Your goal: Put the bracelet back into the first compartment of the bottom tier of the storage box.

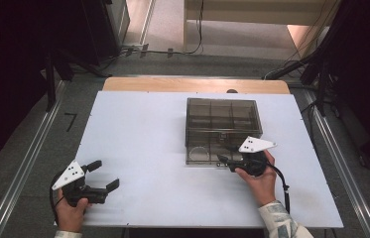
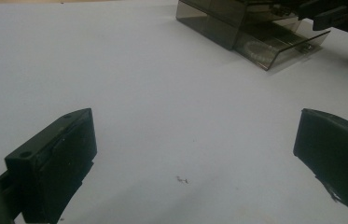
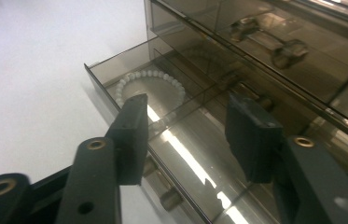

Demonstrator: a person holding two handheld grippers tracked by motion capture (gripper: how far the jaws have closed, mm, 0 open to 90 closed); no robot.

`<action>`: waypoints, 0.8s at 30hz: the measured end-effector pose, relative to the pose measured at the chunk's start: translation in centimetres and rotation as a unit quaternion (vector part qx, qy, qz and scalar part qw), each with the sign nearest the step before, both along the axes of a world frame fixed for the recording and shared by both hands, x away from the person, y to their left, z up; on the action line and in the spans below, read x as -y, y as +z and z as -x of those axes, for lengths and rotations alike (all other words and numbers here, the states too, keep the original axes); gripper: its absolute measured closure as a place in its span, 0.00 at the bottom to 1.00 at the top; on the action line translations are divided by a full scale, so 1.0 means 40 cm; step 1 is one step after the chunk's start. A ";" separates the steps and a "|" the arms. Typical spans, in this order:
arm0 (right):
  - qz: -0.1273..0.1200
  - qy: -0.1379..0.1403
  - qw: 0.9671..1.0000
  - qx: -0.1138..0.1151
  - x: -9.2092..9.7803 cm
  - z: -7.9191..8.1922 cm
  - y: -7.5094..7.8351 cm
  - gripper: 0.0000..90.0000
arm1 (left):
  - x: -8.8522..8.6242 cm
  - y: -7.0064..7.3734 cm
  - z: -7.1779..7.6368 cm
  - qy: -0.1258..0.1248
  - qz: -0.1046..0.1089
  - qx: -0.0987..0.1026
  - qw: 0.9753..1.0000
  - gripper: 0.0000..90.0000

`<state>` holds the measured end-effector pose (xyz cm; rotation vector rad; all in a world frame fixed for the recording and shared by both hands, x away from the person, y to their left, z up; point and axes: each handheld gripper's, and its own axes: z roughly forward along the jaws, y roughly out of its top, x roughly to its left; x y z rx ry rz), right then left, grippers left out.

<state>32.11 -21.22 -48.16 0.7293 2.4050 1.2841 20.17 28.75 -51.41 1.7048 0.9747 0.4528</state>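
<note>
R gripper (image 1: pixel 225 159), jaws apart, sits at the open drawer (image 3: pixel 115 79) front; bead bracelet (image 3: pixel 150 93) lies just beyond. L gripper (image 1: pixel 104 174), jaws apart, idles far left on desk (image 1: pixel 138 129).

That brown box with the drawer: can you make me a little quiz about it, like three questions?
1. True or false: the drawer of the box is pulled out.
2. What lies in the drawer? A) a bead bracelet B) a spoon C) a key
3. Which gripper is at the box?

Key:
1. True.
2. A: the bracelet, made of white beads.
3. The right gripper. Its jaws stand apart over the drawer's front. The left gripper is open too, over the bare table.
</note>
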 end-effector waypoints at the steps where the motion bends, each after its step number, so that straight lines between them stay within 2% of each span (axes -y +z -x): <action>1: 0.001 0.000 1.000 0.002 0.005 0.000 0.001 0.49 | 0.000 0.000 0.000 0.000 0.000 0.000 1.000 0.00; 7: 0.000 -0.010 1.000 0.004 0.035 0.007 0.002 0.42 | 0.000 0.000 0.000 0.000 0.000 0.000 1.000 0.00; 24: -0.015 -0.035 0.999 0.005 0.121 0.024 0.012 0.36 | 0.000 0.000 0.000 0.001 0.000 0.000 1.000 0.00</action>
